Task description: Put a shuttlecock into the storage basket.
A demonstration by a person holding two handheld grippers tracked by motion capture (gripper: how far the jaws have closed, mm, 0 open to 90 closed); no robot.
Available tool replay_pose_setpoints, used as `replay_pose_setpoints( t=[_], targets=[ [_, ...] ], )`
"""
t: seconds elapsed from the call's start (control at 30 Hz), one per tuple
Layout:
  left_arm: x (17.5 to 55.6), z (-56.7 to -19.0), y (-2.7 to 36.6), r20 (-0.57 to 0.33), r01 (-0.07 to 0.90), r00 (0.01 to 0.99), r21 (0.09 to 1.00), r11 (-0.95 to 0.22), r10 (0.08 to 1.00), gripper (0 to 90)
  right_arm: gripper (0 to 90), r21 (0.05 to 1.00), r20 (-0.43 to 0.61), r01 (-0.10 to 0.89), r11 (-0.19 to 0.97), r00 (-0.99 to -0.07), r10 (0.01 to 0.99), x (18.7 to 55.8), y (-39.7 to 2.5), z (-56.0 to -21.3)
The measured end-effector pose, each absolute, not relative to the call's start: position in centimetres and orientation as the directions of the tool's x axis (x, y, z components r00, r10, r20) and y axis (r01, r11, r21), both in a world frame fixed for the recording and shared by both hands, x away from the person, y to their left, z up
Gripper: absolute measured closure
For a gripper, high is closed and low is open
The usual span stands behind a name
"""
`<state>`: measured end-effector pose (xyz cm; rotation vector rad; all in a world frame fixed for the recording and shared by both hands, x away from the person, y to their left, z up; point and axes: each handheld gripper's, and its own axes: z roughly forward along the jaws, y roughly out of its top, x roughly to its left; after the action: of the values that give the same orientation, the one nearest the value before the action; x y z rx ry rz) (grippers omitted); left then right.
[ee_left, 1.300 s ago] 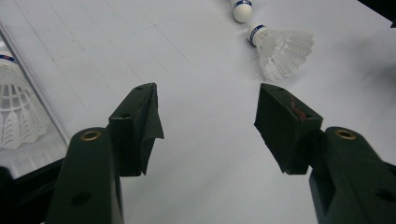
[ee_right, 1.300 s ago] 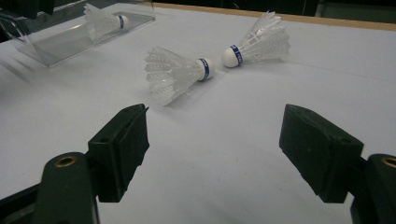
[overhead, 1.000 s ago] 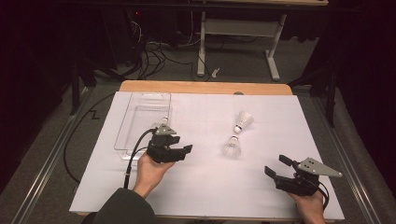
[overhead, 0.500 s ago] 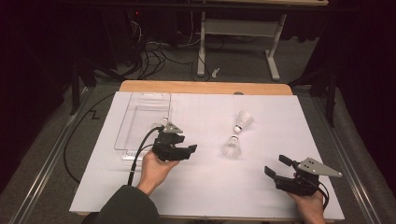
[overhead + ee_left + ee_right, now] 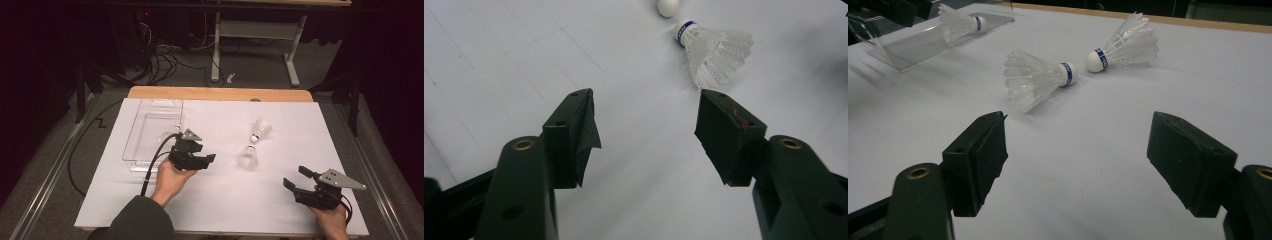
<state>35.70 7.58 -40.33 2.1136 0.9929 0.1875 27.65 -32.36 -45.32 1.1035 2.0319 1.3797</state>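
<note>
the white paper-covered table top [image 5: 225, 200] with a light wooden edge [image 5: 220, 93] at its far side is the largest thing; around it the room is dark, with a grey floor, black cables [image 5: 165, 60] and the white metal legs of a stand [image 5: 250, 45] at 12 o'clock.

the clear plastic rectangular tray [image 5: 152, 131] lies at about 10 o'clock from the table centre. in the right gripper view one white feather shuttlecock with a blue band [image 5: 960, 24] lies in this tray [image 5: 923, 45], its cork to the right of that view.

the left black two-jaw gripper [image 5: 200, 161] is just beside the near right corner of the tray, held by a hand [image 5: 170, 182]; its jaws are spread apart and hold nothing. the right black two-jaw gripper [image 5: 296, 179] is at 4 o'clock, near the front edge, also released with jaws wide and empty.

two more white feather shuttlecocks lie on the paper at about 2 o'clock from the centre, between the grippers. the farther shuttlecock [image 5: 261, 129] has its long axis diagonal, cork toward 7 o'clock. the nearer shuttlecock [image 5: 248, 157] has its cork toward 12 o'clock and feathers toward the person. the two corks are near each other, almost meeting. in the left gripper view the nearer one [image 5: 714, 50] lies just beyond the right jaw.
</note>
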Motion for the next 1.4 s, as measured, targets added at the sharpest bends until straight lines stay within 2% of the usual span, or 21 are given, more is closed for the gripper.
replay_pose_setpoints(
  t=[0.57,1.4],
  targets=[
    [36.6,-40.0,6.6,-0.177,0.609,0.682,0.675,-0.416,0.710,39.5,24.2,0.913,0.072,0.366,0.181,-0.581,0.810,27.7,-32.4,-45.3],
    [37.7,-40.1,4.5,-0.185,0.624,0.703,0.624,-0.471,0.686,41.0,24.3,0.913,0.072,0.366,0.181,-0.582,0.810,27.7,-32.4,-45.3]
  ],
)
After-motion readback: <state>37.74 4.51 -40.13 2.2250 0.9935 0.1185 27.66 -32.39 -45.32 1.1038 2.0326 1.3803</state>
